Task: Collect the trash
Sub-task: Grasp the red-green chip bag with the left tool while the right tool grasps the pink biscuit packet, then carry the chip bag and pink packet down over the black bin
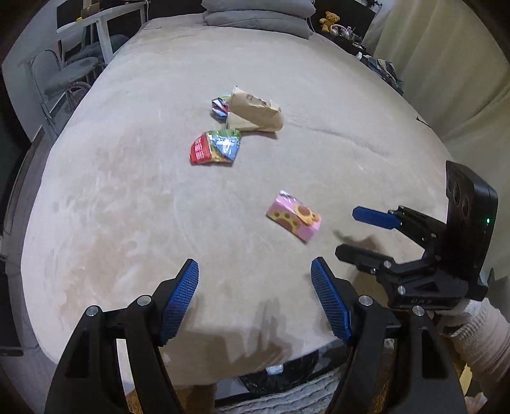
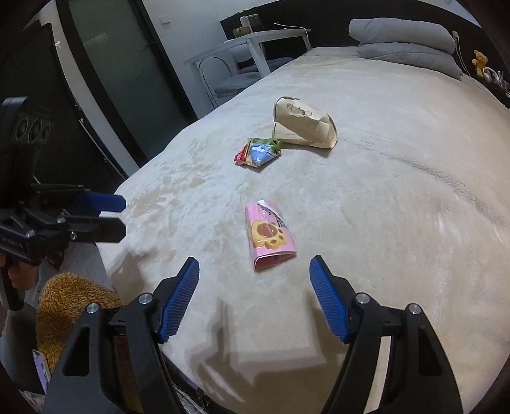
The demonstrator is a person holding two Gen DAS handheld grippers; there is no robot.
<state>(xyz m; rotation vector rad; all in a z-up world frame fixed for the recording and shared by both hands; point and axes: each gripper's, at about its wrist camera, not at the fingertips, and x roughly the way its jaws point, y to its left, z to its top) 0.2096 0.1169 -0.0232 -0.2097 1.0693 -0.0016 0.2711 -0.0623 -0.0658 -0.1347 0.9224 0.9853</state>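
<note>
Trash lies on a beige bed [image 1: 127,191] [image 2: 382,207]. A pink snack wrapper [image 1: 294,216] [image 2: 269,235] lies nearest. A red and green wrapper [image 1: 216,147] [image 2: 258,152] lies beyond it. A brown paper bag [image 1: 255,110] [image 2: 304,124] lies farthest, with a small crumpled wrapper [image 1: 220,106] at its left. My left gripper [image 1: 255,299] [image 2: 122,216] is open and empty above the bed's near edge. My right gripper [image 2: 255,296] [image 1: 346,232] is open and empty, just short of the pink wrapper.
Grey folded pillows [image 1: 258,16] [image 2: 404,44] lie at the head of the bed. A white desk and chairs [image 1: 79,54] [image 2: 248,54] stand to the left. A yellow teddy bear [image 1: 330,20] [image 2: 479,60] sits on a side shelf. A brown rug [image 2: 70,305] lies on the floor.
</note>
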